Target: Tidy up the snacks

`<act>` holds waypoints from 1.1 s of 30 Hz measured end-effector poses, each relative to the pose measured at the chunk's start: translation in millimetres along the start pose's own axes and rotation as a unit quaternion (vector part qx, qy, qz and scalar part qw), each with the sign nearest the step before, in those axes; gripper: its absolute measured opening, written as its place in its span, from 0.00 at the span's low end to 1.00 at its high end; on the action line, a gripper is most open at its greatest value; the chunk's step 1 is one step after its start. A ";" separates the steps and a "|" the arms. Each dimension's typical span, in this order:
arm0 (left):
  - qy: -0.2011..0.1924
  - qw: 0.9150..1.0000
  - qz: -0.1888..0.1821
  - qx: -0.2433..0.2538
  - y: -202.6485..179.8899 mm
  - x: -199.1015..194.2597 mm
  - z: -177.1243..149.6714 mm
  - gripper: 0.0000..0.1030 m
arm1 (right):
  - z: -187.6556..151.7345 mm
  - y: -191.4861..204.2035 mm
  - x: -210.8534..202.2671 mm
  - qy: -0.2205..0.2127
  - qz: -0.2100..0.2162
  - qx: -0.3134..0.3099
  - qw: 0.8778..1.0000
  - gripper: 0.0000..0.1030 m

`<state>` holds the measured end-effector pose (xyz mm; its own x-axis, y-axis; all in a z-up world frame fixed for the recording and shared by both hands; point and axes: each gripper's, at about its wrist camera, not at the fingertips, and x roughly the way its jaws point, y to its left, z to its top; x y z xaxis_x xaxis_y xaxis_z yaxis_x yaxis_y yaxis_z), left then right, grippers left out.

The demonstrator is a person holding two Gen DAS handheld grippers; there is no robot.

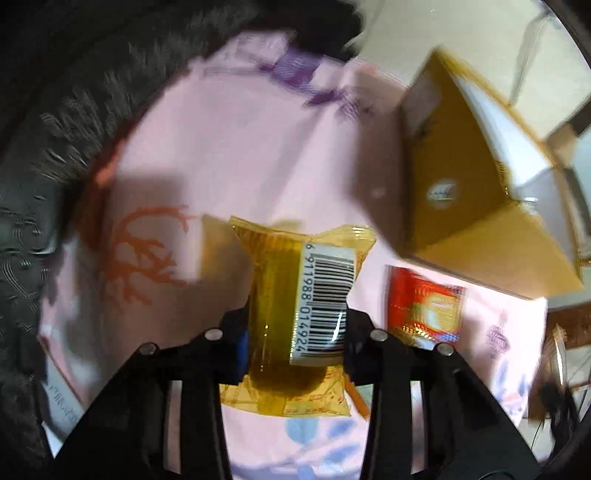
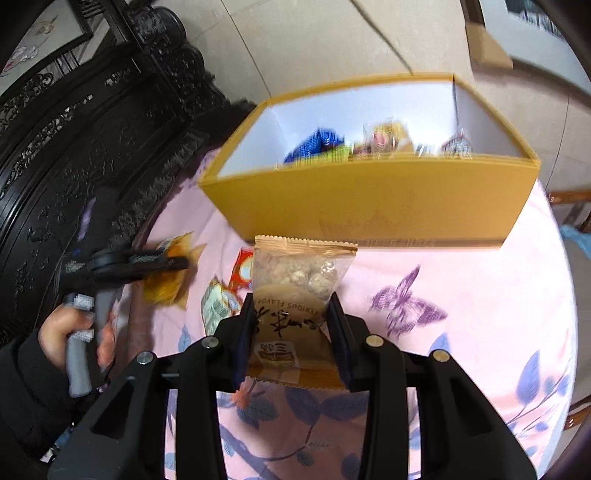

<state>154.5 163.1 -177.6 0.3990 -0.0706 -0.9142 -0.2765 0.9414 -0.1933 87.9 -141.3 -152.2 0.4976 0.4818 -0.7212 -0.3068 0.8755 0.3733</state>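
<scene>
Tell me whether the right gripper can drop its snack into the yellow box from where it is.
Probably yes. The right gripper, shut on the nut-cluster packet, faces the yellow box, whose top is open; nothing lies between them, though it must clear the near wall.

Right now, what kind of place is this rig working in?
Likely a home living or dining room, not a lab. A pink floral tablecloth covers the table, dark carved wooden furniture stands beside it, and a framed picture hangs on the wall. A yellow box holds assorted snacks.
</scene>
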 end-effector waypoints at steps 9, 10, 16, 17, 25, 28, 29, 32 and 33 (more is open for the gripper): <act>-0.109 0.986 -0.080 0.100 -113.8 -97.9 39.4 0.37 | 84.7 -13.7 -35.4 -0.095 -0.035 -0.006 0.995 0.37; -0.114 0.984 -0.077 0.108 -125.4 -97.5 46.4 0.37 | 94.8 -11.9 -41.4 -0.108 -0.038 -0.011 0.993 0.37; -0.106 0.984 -0.076 0.125 -176.1 -78.1 82.0 0.37 | 131.6 -9.4 -57.2 -0.144 -0.064 -0.034 0.987 0.37; -0.104 0.984 -0.075 0.127 -182.2 -73.9 90.9 0.37 | 135.0 -11.1 -58.1 -0.148 -0.067 -0.034 0.986 0.37; -0.154 0.979 -0.075 0.112 -196.5 -95.9 107.1 0.98 | 158.9 -27.4 -52.5 -0.167 -0.123 -0.022 0.978 0.89; -0.155 0.977 -0.075 0.123 -191.4 -102.8 106.0 0.98 | 159.7 -33.2 -56.4 -0.175 -0.135 -0.024 0.975 0.89; -0.150 0.978 -0.068 0.128 -188.0 -102.6 103.3 0.98 | 158.9 -35.6 -56.7 -0.173 -0.135 -0.022 0.975 0.89; -0.137 0.981 -0.052 0.130 -172.5 -100.8 91.6 0.98 | 153.7 -40.2 -56.2 -0.159 -0.121 -0.006 0.980 0.90; -0.134 0.982 -0.045 0.128 -164.4 -99.9 84.6 0.98 | 150.3 -40.2 -56.0 -0.155 -0.113 -0.002 0.981 0.90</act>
<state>234.1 43.3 -24.4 0.6372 -0.1011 -0.7640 -0.0134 0.9898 -0.1422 194.2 -198.1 -39.2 0.7757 0.2640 -0.5732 -0.1634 0.9613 0.2217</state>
